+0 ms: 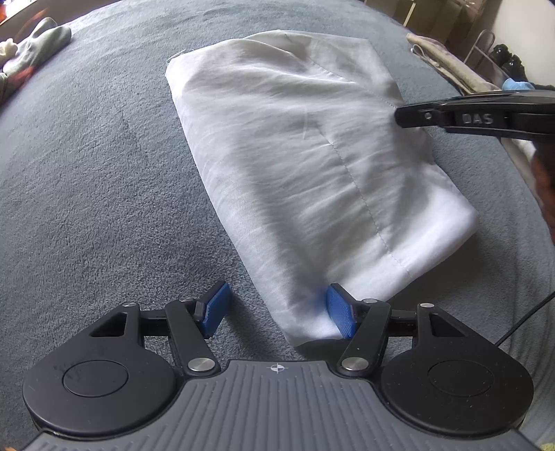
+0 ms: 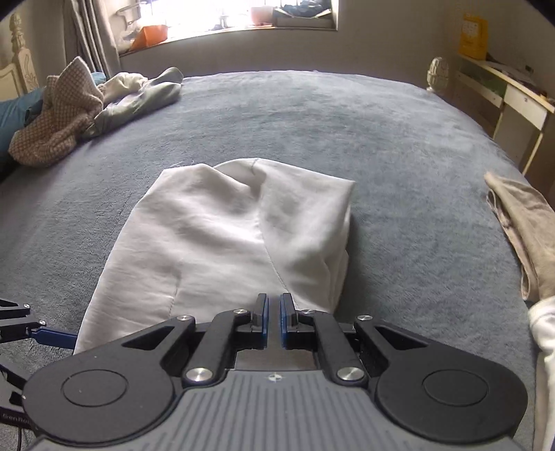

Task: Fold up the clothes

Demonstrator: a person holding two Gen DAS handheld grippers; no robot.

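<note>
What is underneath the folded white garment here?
The white garment lies flat on the grey bed cover, which shows on every side of it. Whatever sits between its folded layers, or directly beneath it, is covered.

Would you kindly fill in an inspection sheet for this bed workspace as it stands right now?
Surface: grey blanket covering the bed.
Job's things: white garment, folded into a compact rectangle, lying mid-bed.
Clutter: heap of unfolded clothes at the far left; beige garment at the right edge.
Tongs: left tongs open, one blue pad beside the white garment's near corner, not clamping it; right tongs shut, over the garment's near edge, whether cloth is pinched cannot be told.
Cables: a thin dark cable at the right edge of the left wrist view.
Surroundings: bright window; pale shelf unit at right.
</note>
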